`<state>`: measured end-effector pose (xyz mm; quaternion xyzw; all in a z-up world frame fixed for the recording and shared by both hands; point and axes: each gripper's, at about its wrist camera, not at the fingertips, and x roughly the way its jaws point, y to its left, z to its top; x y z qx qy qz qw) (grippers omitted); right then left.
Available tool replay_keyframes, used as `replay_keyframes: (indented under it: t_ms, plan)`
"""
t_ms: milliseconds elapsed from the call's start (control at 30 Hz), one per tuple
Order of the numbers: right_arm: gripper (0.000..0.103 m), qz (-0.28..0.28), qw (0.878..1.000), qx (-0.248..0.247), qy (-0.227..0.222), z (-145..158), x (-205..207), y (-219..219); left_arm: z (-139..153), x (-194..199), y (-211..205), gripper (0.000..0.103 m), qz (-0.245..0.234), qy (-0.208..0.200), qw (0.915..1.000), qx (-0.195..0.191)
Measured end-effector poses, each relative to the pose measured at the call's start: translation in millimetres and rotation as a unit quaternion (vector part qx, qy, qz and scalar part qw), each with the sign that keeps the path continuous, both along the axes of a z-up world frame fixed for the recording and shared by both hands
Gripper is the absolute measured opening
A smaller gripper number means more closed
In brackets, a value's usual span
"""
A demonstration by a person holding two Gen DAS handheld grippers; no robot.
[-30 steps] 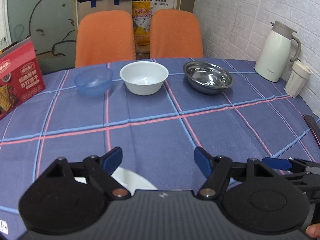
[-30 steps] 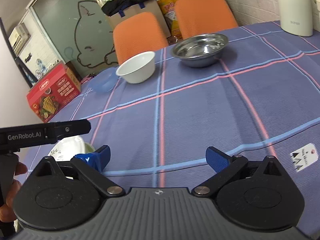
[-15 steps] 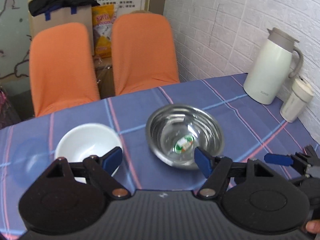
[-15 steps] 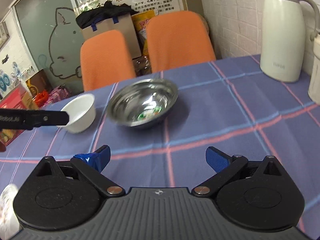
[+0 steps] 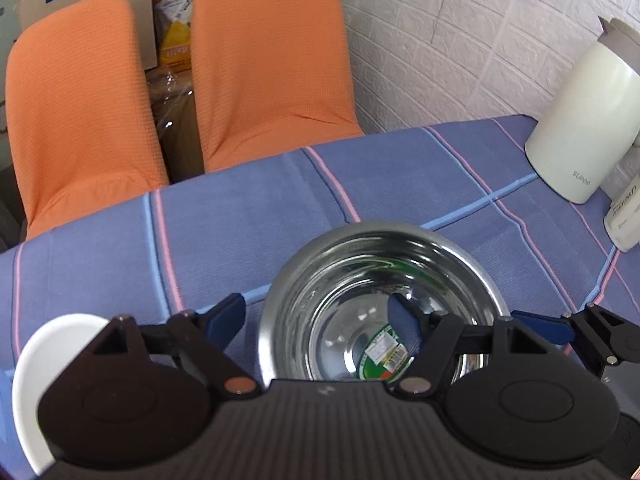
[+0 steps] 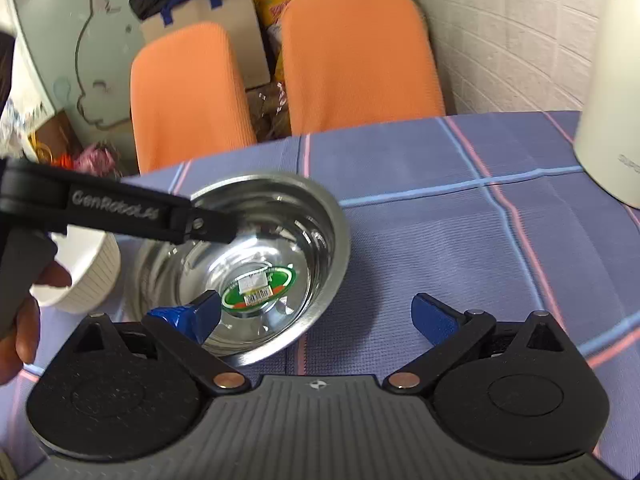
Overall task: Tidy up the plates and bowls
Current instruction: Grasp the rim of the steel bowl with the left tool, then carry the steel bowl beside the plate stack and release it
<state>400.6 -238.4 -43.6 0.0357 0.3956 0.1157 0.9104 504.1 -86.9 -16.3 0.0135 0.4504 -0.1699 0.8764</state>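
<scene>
steel bowl (image 5: 384, 304) sits on the blue plaid surface (image 5: 240, 216) right under both my tools, near the far edge where the two orange chairs (image 5: 272, 52) are pushed in. there's a green sticker (image 6: 259, 289) on the bottom of it.

my left gripper (image 5: 316, 316) is straddling the bowl's left rim, one blue finger outside over the cloth, the other hanging over the inside. the fingers are easing inward a bit but neither pad presses on the metal, so nothing is gripped. the white bowl (image 5: 40, 364) is just to the left of the steel one, mostly hidden behind the tool body in the left wrist view.

my right gripper (image 6: 316, 316) has its fingers spread wide and empty. the left finger is over the inside of the steel bowl near the close rim, the right finger is over bare cloth, and the rim lies between them. can't tell if that left finger touches the metal.

from the right wrist view the left tool's black arm crosses above the bowl, with a hand (image 6: 28, 316) on its handle. the white thermos jug (image 5: 580, 128) stands by the brick wall at the right, well apart from the bowls.
</scene>
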Motion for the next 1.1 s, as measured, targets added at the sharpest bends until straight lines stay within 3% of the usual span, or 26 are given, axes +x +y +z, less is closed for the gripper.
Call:
replay_keyframes:
  t_ms: [67,100,200,633,867,1100]
  plan:
    - [0.089,0.007,1.000,-0.002,0.000,-1.5,0.3,2.1,-3.7,1.2,-0.7,0.068,-0.002,0.003,1.0000,-0.001]
    - [0.089,0.011,1.000,-0.002,-0.002,-2.2,-0.4,3.3,-6.7,2.3,-0.2,0.055,-0.004,0.008,0.9999,-0.005]
    - [0.089,0.020,1.000,-0.001,-0.005,-4.9,-1.7,7.5,-14.2,4.1,1.2,0.037,-0.014,0.026,0.9996,-0.002]
    - [0.090,0.063,0.998,0.012,0.007,5.9,-19.3,22.7,-7.3,-13.5,-2.8,0.037,-0.053,0.034,0.9975,0.032]
    - [0.090,0.061,0.997,0.022,0.032,14.7,-33.5,29.9,-3.8,-33.0,5.1,0.036,-0.050,0.056,0.9970,0.021]
    - [0.091,0.062,0.998,0.020,0.026,30.0,-62.4,32.4,17.7,-68.7,9.6,0.036,-0.053,0.043,0.9974,0.023]
